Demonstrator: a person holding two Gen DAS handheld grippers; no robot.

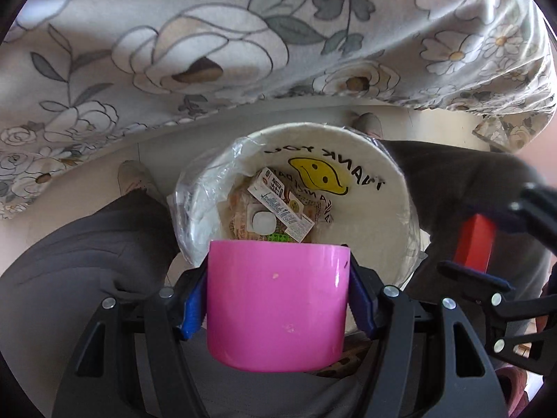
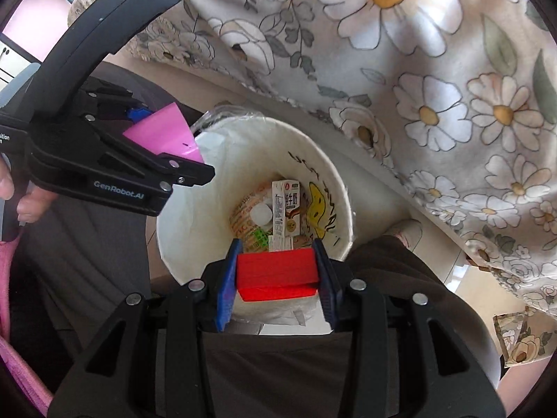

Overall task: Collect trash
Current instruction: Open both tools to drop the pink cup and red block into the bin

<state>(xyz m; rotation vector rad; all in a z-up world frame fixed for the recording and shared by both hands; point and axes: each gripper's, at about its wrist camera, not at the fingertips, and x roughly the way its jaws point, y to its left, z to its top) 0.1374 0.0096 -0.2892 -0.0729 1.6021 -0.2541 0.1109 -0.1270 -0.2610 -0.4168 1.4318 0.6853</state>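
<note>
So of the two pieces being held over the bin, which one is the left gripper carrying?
The pink cup. The left gripper is clamped on its sides above the lined trash bin, while the right gripper holds the flat red block.

Pink cup (image 1: 277, 308) sits upright between my left jaws, above the near rim of the bin (image 1: 379, 216). Red block (image 2: 277, 273) is clamped in my right jaws over the bin's edge. Inside: milk carton (image 2: 286, 209) lying w/ crumpled wrappers (image 2: 243, 219).
</note>
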